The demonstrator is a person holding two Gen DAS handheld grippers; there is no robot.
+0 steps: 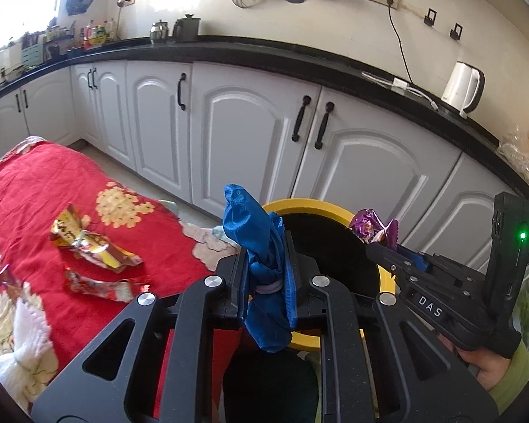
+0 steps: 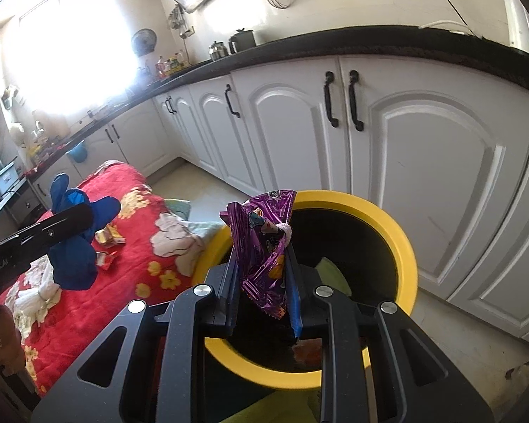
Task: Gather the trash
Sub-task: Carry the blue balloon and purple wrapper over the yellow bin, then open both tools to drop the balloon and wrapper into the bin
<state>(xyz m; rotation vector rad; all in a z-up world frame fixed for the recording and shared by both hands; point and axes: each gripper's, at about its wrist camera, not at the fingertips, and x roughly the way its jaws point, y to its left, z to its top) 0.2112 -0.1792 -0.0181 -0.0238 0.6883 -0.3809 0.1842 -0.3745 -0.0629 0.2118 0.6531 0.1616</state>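
Note:
My left gripper (image 1: 266,246) is shut on a crumpled blue glove (image 1: 255,232), held just short of the yellow-rimmed bin (image 1: 301,206). The right gripper (image 1: 379,243) comes in from the right, shut on a purple snack wrapper (image 1: 370,229) over the bin's far rim. In the right wrist view the right gripper (image 2: 262,257) pinches the purple wrapper (image 2: 262,243) upright over the bin (image 2: 402,243), whose dark inside holds some trash. There the left gripper (image 2: 70,222) and blue glove (image 2: 72,257) hang over the red cloth (image 2: 88,310). Gold and red wrappers (image 1: 95,246) lie on that cloth (image 1: 35,190).
White cabinets (image 1: 250,134) with black handles run under a black counter (image 1: 264,56) behind the bin. A white kettle (image 1: 463,86) stands on the counter at right. A white knotted rag (image 2: 38,298) lies on the cloth. A hand (image 1: 486,363) holds the right gripper.

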